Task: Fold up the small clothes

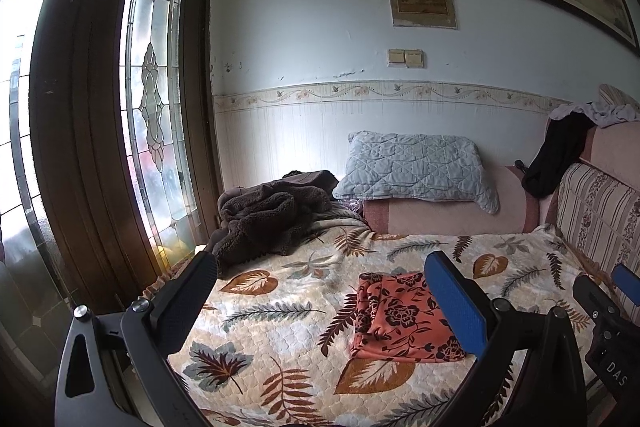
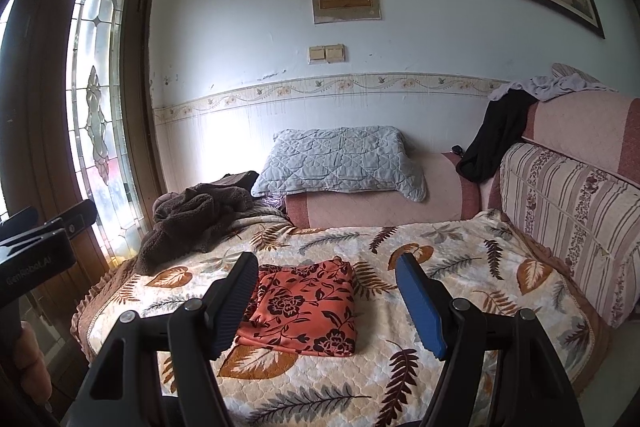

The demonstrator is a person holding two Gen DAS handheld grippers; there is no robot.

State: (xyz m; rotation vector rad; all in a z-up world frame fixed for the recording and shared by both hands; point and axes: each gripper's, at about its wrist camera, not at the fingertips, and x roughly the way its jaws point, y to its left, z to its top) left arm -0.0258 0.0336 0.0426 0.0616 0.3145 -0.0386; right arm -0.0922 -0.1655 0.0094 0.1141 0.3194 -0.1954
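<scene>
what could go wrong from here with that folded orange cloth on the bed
1. The folded orange floral cloth lies on a soft, quilted leaf-print blanket; closing on it from above may pinch the blanket too.
2. Both the left gripper and right gripper hang open and apart from it; lifting by one edge could let the layers fall open.
3. The brown fleece heap lies close behind, so a slide that way might snag.

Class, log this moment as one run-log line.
left gripper: open, empty | right gripper: open, empty | orange floral cloth: folded, flat on leaf-print blanket | both grippers above it, apart
</scene>
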